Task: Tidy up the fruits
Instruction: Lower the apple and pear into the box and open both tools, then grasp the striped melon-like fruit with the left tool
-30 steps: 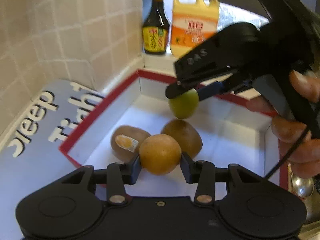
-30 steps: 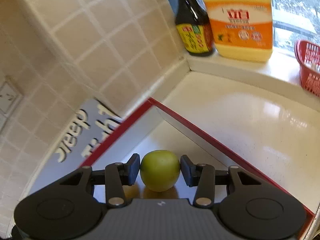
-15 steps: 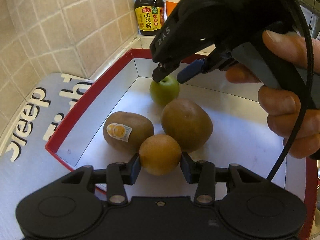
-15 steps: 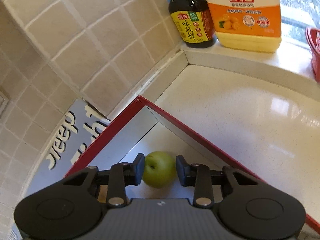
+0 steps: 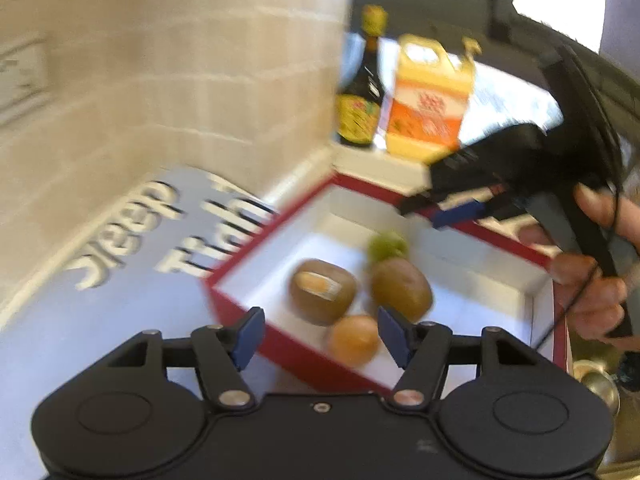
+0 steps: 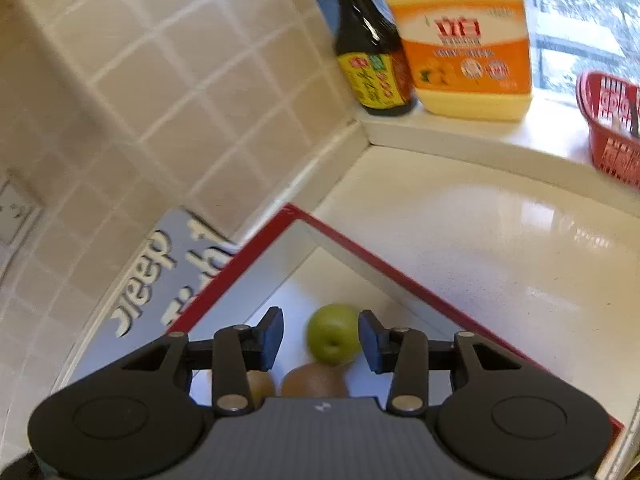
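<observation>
Four fruits lay in the red box (image 5: 288,354), which sat on the pale counter (image 6: 480,240) in the corner by the tiled wall: one green apple (image 5: 387,245), two brown kiwis and one rounder golden-brown fruit (image 5: 354,340). The left wrist view was smeared by motion, so skins and labels were hard to read there. In the right wrist view the gripper body cut off both kiwis to brown tops and hid the round fruit entirely.

One kiwi with a sticker (image 5: 322,292) lay with its long axis running left to right. The second kiwi (image 5: 401,288), just right of it, slanted from far left to near right. The apple sat at the far side of the group, its dimple turned toward the right wrist camera.

Both grippers stood apart, clamped on nothing. The left gripper (image 5: 321,337) had just been opening its jaws; the round fruit showed between the pads, resting in the box, with a gap on each side. The right gripper (image 6: 322,340), held by a hand (image 5: 592,280), hovered over the apple, its pads clear of the skin.

One grey lid (image 5: 120,272) with white lettering lay left of the box. One dark bottle (image 6: 372,68) and one yellow jug (image 6: 464,40) stood on the far ledge, with one red basket (image 6: 612,128) cut off at the right edge.
</observation>
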